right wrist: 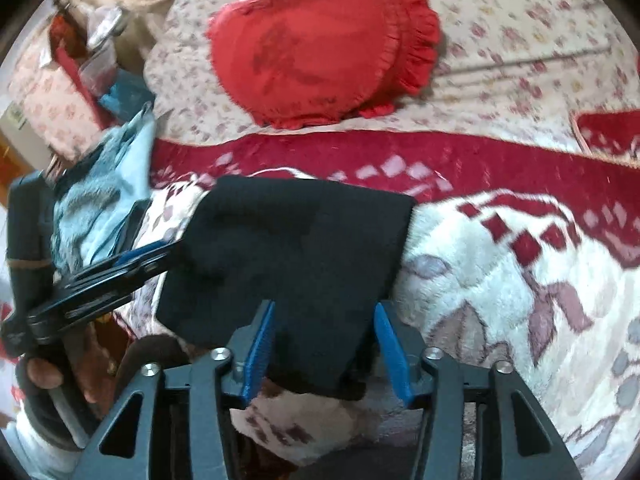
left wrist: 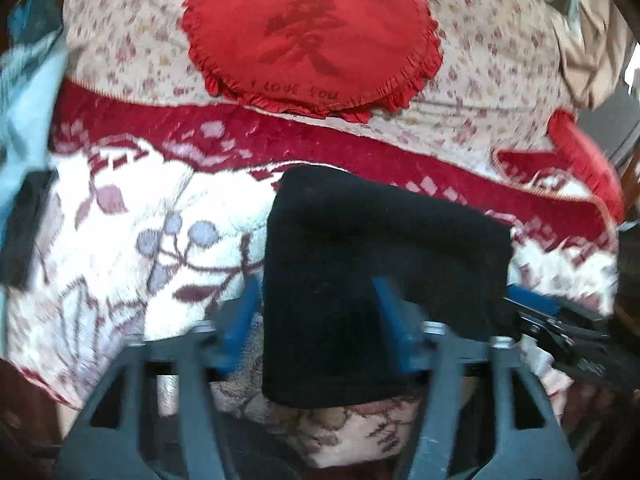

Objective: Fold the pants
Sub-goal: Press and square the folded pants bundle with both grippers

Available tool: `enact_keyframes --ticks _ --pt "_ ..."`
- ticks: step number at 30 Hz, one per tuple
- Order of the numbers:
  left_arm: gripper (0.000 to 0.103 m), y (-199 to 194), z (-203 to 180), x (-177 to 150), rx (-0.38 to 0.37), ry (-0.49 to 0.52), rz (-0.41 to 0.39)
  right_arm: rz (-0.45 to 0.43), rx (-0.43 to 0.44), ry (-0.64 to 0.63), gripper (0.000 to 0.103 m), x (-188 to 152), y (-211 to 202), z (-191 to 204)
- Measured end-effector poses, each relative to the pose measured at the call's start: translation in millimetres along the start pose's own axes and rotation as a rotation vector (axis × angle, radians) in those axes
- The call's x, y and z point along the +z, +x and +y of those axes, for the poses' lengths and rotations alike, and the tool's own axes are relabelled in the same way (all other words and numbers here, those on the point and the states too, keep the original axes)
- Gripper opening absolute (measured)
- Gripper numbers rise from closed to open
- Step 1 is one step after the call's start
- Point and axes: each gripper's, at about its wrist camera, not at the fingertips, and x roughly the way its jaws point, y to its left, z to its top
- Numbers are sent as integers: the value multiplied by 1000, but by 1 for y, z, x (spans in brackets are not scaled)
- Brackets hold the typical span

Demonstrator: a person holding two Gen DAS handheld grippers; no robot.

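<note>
Red cushion (left wrist: 312,36) at 12 o'clock reads "I love you". Your left claw (left wrist: 316,312) and right claw (right wrist: 326,344) gape, straddling folded pants (left wrist: 380,256) on blanket (left wrist: 120,240).

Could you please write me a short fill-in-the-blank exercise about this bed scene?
1. The folded pants are ____ in colour.
2. The red frilled cushion is shaped like a ____.
3. The jaws of the left gripper and right gripper both stand ____.
4. The pants lie on a white and ____ patterned blanket.

Missing words: black; heart; open; red
</note>
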Motion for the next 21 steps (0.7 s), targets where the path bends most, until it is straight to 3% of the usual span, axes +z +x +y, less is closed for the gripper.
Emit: enact_keyframes --ticks 4,11,14,18,21 --pt "73 14 19 4 -63 -84 53 43 72 101 62 3 16 -29" --pt "75 53 3 4 -118 -70 156 113 282 216 67 16 57 -46" --pt "76 58 3 6 -136 -101 164 115 278 214 64 21 58 -43" --pt "59 43 -4 16 -147 -60 131 79 257 184 55 24 50 -33" --pt "59 34 -8 31 -156 -42 88 26 253 165 54 37 39 -25"
